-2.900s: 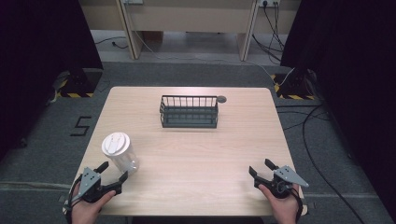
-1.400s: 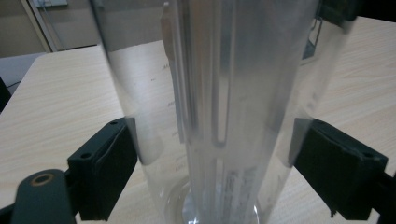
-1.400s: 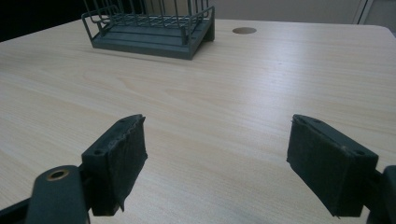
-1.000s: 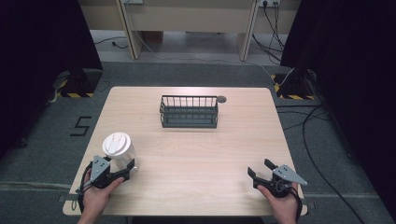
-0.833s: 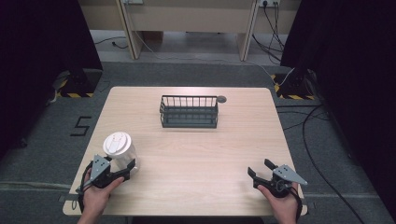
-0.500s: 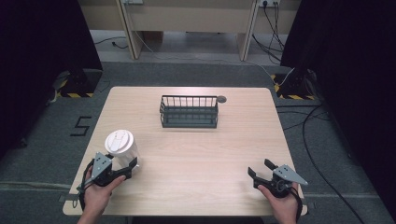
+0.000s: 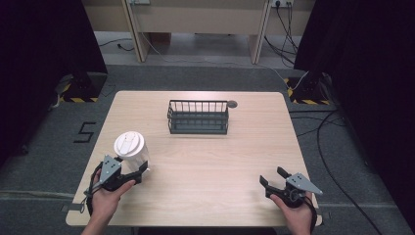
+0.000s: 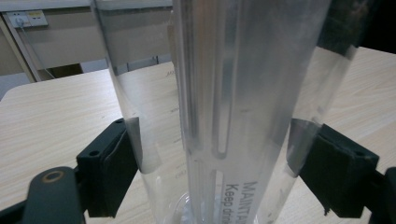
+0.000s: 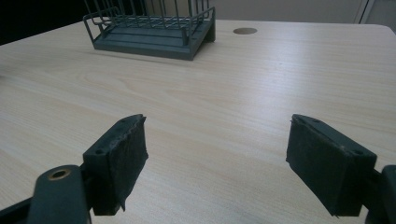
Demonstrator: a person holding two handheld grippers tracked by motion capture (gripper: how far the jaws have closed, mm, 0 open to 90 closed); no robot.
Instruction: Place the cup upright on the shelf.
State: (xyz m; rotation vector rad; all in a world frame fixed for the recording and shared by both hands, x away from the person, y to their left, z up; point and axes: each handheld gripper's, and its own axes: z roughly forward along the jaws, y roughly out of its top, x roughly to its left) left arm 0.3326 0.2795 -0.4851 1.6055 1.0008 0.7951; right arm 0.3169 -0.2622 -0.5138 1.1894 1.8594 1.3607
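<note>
A clear plastic cup [image 7: 131,148] with a white lid stands at the front left of the wooden table [image 7: 220,156]. My left gripper [image 7: 134,165] is shut on its lower part. In the left gripper view the cup [image 8: 233,93] rises between the two black pads [image 8: 114,163], which press on its walls, and printed text shows near its base. My right gripper [image 7: 272,177] rests open at the front right. In the right gripper view the right gripper [image 9: 215,154] has nothing but bare wood between its pads.
A dark wire basket [image 7: 198,117] stands at the back middle of the table, and shows as the basket [image 9: 154,28] in the right gripper view. A round cable hole [image 7: 232,104] lies just right of it. Black curtains, cables and floor surround the table.
My left gripper moved forward to the cup and closed on it. The cup has since shifted slightly right and away. The right gripper has stayed still.
</note>
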